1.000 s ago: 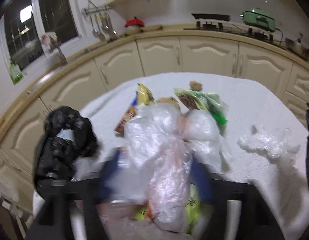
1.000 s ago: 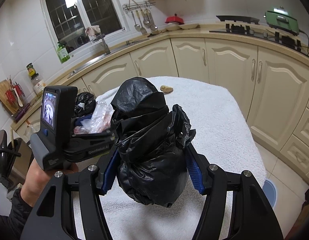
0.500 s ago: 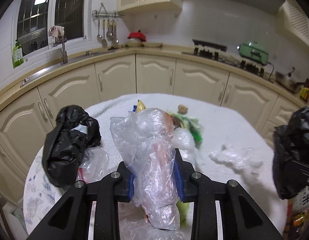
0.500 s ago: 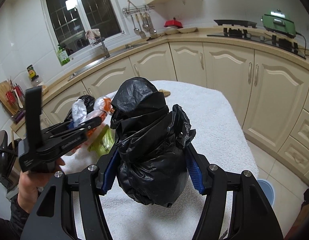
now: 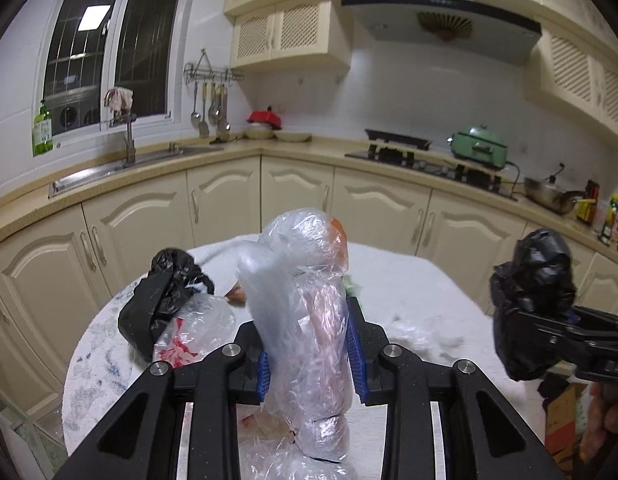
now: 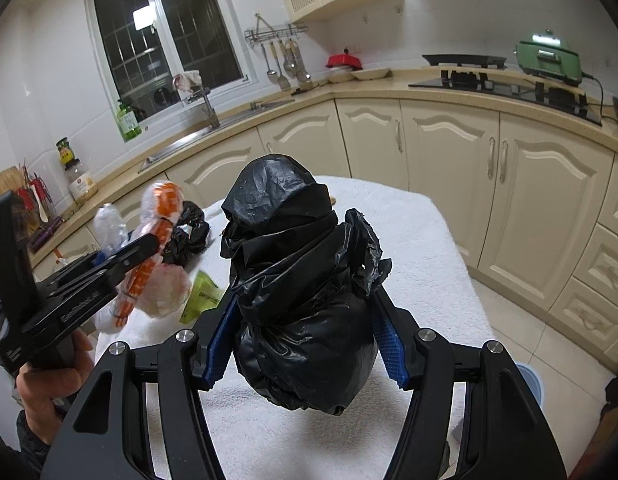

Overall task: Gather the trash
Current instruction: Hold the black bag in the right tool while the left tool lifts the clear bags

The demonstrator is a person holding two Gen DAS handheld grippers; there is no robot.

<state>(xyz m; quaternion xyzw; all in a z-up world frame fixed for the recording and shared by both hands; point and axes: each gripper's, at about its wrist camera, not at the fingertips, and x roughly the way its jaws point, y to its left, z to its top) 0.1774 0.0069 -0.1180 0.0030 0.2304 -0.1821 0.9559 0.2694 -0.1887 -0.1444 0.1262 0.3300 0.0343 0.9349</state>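
Observation:
My left gripper (image 5: 309, 344) is shut on a clear plastic bag (image 5: 305, 280) with something orange inside, held up above the table. In the right wrist view the left gripper (image 6: 149, 248) shows at the left with the clear plastic bag (image 6: 161, 208) sticking out of it. My right gripper (image 6: 305, 320) is shut on a bunched black trash bag (image 6: 293, 264), held over the white towel-covered table (image 6: 409, 240). At the right edge of the left wrist view, the black trash bag (image 5: 533, 292) hangs in the right gripper (image 5: 549, 332).
A second black bag (image 5: 161, 300) lies at the table's left side beside a clear bag with red scraps (image 5: 193, 328). Crumpled clear film (image 5: 421, 332) and a green wrapper (image 6: 201, 296) lie on the towel. Cream cabinets and counters curve around the table.
My left gripper has closed on the clear plastic bag and lifted it off the pile, tilting upward. The right gripper keeps its hold on the black bag and has barely shifted.

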